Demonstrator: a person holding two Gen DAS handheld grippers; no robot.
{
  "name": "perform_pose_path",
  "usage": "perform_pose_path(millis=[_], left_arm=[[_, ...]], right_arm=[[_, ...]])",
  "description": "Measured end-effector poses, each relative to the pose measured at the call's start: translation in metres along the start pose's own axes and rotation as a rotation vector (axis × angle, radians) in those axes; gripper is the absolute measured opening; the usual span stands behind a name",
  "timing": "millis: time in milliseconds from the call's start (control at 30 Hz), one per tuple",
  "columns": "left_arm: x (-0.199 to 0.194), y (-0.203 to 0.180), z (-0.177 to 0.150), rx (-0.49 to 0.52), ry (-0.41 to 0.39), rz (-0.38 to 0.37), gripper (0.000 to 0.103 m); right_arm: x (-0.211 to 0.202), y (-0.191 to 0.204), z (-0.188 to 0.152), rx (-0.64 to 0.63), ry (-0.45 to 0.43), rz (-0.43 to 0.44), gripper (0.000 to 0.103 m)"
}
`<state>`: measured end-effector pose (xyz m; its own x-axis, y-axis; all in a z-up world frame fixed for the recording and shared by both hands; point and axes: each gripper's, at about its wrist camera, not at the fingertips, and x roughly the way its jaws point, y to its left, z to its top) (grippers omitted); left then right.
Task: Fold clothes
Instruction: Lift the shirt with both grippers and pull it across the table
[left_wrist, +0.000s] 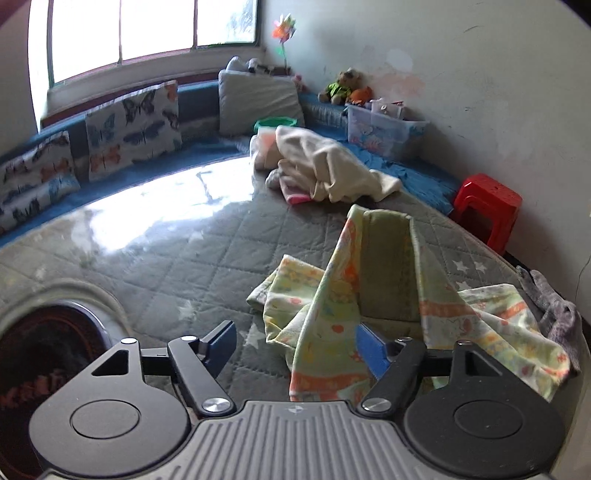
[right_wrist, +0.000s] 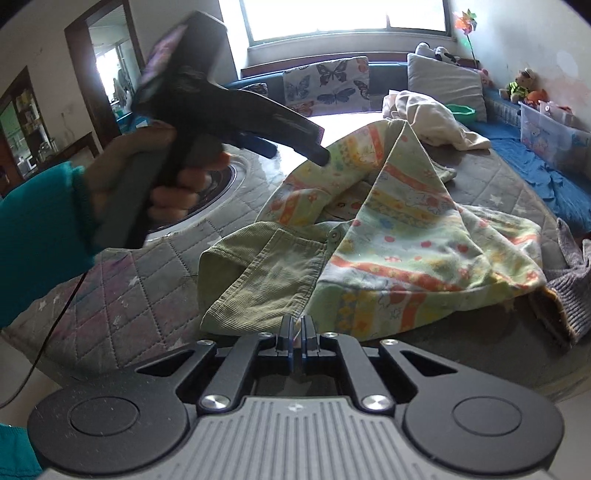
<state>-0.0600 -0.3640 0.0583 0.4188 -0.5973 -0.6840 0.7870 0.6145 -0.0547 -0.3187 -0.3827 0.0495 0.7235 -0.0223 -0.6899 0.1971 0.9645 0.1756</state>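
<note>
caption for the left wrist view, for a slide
Open left gripper beside a raised fold of the printed green garment on the quilted table cover.

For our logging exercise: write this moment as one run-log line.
left gripper: jaws open, printed garment draped against one finger | right gripper: jaws shut at garment's green edge | quilted table: garment bunched, unfolded

Printed garment (right_wrist: 406, 236): soft cotton-like cloth, corduroy lining. Table cover (left_wrist: 192, 258): quilted, glossy. Stool (left_wrist: 487, 203): shiny red plastic.
</note>
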Motion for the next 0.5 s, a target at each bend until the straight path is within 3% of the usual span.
perform_pose_path(millis=[67, 133, 200, 233, 300, 367, 500], left_arm=[[0.009, 0.002, -0.001, -0.010, 0.004, 0.000, 0.071], [0.015, 0.003, -0.004, -0.004, 0.013, -0.016, 0.055], [0.020, 0.004, -0.007, -0.003, 0.034, -0.037, 0.017], [0.022, 0.005, -0.008, -0.002, 0.044, -0.047, 0.011], [0.020, 0.005, -0.013, 0.000, 0.029, -0.043, 0.004], [0.008, 0.012, -0.016, -0.014, 0.018, -0.028, 0.002], [-0.016, 0.027, -0.024, -0.044, -0.003, 0.005, 0.001]], right_arm=[[0.000, -0.002, 0.002, 0.003, -0.011, 0.001, 0.003], [-0.001, -0.004, 0.006, 0.004, -0.022, -0.005, 0.005], [-0.001, -0.006, 0.010, 0.004, -0.033, -0.010, 0.009], [0.000, -0.007, 0.012, 0.003, -0.039, -0.017, 0.009], [0.001, -0.008, 0.016, 0.002, -0.050, -0.025, 0.013], [0.001, -0.008, 0.019, 0.002, -0.061, -0.036, 0.026], [-0.001, -0.009, 0.024, -0.005, -0.079, -0.060, 0.035]])
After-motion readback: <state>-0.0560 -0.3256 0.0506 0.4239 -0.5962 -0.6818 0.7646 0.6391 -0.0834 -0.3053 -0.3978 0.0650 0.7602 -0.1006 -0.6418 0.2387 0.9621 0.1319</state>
